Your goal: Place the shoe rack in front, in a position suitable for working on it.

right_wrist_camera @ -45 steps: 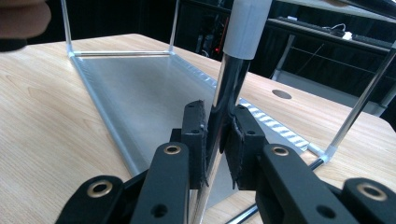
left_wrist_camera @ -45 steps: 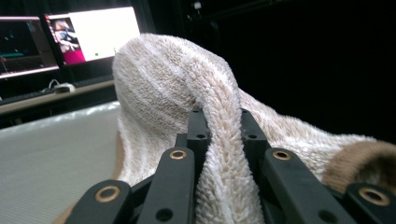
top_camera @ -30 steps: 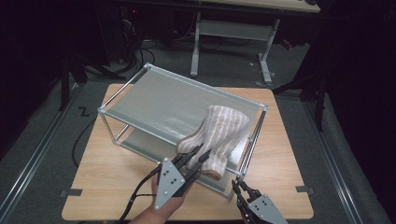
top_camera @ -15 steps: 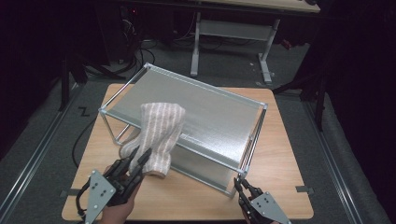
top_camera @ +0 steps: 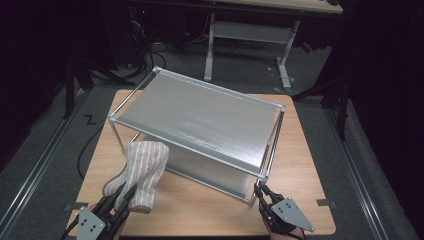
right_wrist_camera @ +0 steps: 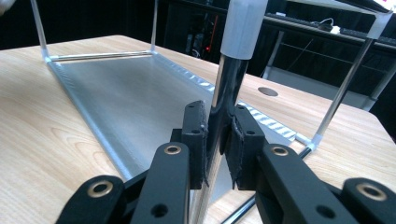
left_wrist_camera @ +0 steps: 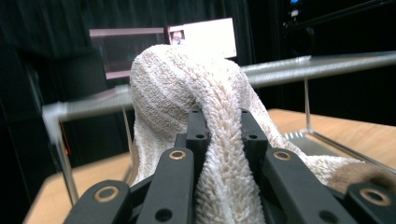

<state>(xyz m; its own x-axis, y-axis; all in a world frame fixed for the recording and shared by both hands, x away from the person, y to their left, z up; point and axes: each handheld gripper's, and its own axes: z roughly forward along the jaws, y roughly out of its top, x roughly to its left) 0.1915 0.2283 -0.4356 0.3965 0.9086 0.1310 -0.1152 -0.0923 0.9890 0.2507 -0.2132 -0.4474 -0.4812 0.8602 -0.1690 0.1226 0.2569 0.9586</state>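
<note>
A cream striped towel (top_camera: 140, 172) hangs over the table's near left part, in front of the metal shelf rack (top_camera: 200, 125). My left gripper (top_camera: 119, 199) is shut on the towel's lower edge; in the left gripper view the towel (left_wrist_camera: 187, 93) bulges up from between the jaws. My right gripper (top_camera: 260, 192) is shut on the rack's near right corner post (top_camera: 266, 165). In the right gripper view the chrome post (right_wrist_camera: 226, 93) runs up between the two pads, and the rack's lower shelf (right_wrist_camera: 130, 102) lies beyond.
The rack stands slantwise on a wooden table (top_camera: 300, 165), its top shelf bare. Bare wood lies in front of the rack and along the table's right side. Another table's white legs (top_camera: 212, 45) and cables are on the dark floor behind.
My left gripper has carried the towel from the rack's near right top corner across to the left and down, off the rack. The right gripper has stayed on the post.
</note>
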